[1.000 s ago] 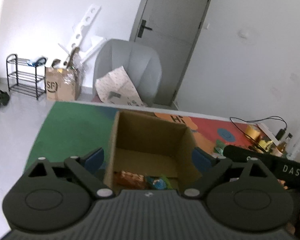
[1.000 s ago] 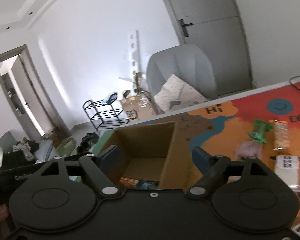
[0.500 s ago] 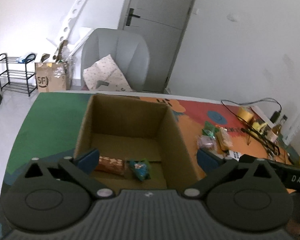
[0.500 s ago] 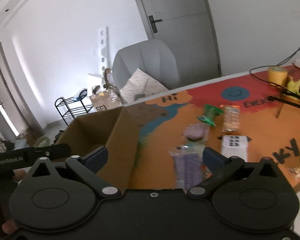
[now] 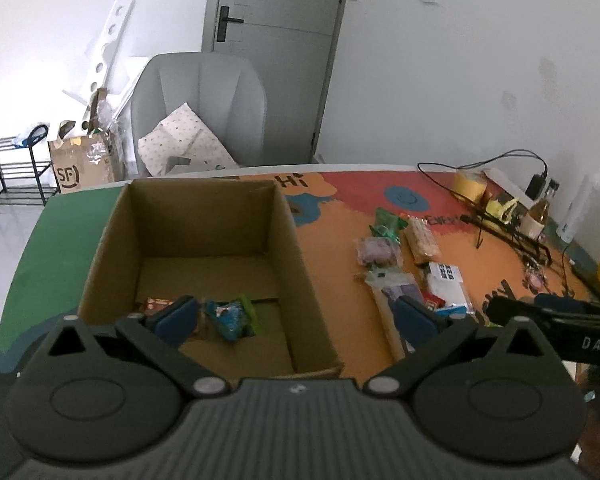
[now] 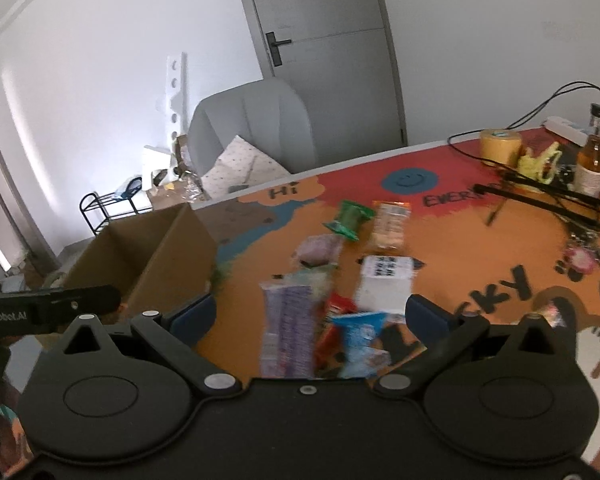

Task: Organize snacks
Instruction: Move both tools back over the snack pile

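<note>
An open cardboard box [image 5: 204, 216] stands on the colourful table mat, with an orange packet [image 5: 156, 304] and a blue-green packet [image 5: 230, 316] on its floor. My left gripper [image 5: 296, 318] is open over the box's near right corner and holds nothing. Right of the box lie loose snacks: a green packet [image 6: 348, 220], a biscuit packet [image 6: 390, 224], a pale purple packet [image 6: 320, 250], a white packet [image 6: 384, 284], a long purple packet [image 6: 286, 328], a red packet [image 6: 334, 320] and a blue packet [image 6: 360, 334]. My right gripper [image 6: 310, 316] is open just above the nearest of them, empty.
A yellow tape roll [image 6: 500, 146], a bottle [image 6: 592, 160], black cables [image 6: 540, 196] and a pink keyring [image 6: 578, 262] crowd the table's right side. A grey chair [image 5: 204, 108] stands behind the table's far edge. The left gripper's body [image 6: 48, 306] is beside the box.
Both grippers swung to the right. The right view left the box and now faces the snack pile. The left view now shows the box interior and the snacks beside it.
</note>
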Demonstrator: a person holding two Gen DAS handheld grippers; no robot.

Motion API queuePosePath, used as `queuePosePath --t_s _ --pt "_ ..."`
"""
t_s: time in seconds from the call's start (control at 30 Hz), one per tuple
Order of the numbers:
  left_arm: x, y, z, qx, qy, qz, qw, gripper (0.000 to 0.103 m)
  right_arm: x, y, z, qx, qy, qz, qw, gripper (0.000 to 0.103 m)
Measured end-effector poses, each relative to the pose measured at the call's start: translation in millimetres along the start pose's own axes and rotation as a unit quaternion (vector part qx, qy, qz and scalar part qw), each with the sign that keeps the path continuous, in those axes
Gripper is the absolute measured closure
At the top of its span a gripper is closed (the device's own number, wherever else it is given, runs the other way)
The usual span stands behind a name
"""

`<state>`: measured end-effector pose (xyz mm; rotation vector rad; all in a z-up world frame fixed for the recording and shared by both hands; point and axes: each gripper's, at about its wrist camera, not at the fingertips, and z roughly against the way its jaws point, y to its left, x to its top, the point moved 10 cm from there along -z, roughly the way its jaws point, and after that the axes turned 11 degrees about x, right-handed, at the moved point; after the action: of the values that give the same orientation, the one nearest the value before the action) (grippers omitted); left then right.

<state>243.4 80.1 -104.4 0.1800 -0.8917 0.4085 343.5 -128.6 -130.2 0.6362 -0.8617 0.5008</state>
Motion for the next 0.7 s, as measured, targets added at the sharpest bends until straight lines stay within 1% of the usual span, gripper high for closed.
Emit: queuePosePath --t_s 0.13,0.23,0.4,0.5,0.6,0.7 --pt "0.0 -7.2 2.8 0.001 0.003 0.019 0.9998 0.0 -6.4 -20.0 9.8 -0.014 0.003 -0.002 1.0 0.0" --pt "-0.5 -16.7 3.0 0.01 0.008 0.017 0.9998 0.0 -12.4 -35.3 15.5 -0.02 0.007 -0.012 1.0 0.0" --pt "-5.8 -37.5 1.5 0.0 0.016 0.019 0.9997 0.0 -23.2 -56.4 21.6 -0.032 0.012 -0.025 0.999 0.0" --pt "-7.8 -49.5 1.4 -0.003 0.011 0.014 0.9998 0.0 -27.5 -62.0 23.7 -0.036 0.012 -0.024 0.999 0.0" --pt "-9.7 -61.6 0.5 -0.014 0.01 0.011 0.9998 0.0 -30.2 -66.8 24.7 -0.04 0.011 -0.022 0.999 0.0" --pt "-10.4 -72.7 -1.0 -0.017 0.006 0.006 0.9998 0.0 -31.5 -72.1 24.2 -0.042 0.009 -0.02 0.999 0.002"
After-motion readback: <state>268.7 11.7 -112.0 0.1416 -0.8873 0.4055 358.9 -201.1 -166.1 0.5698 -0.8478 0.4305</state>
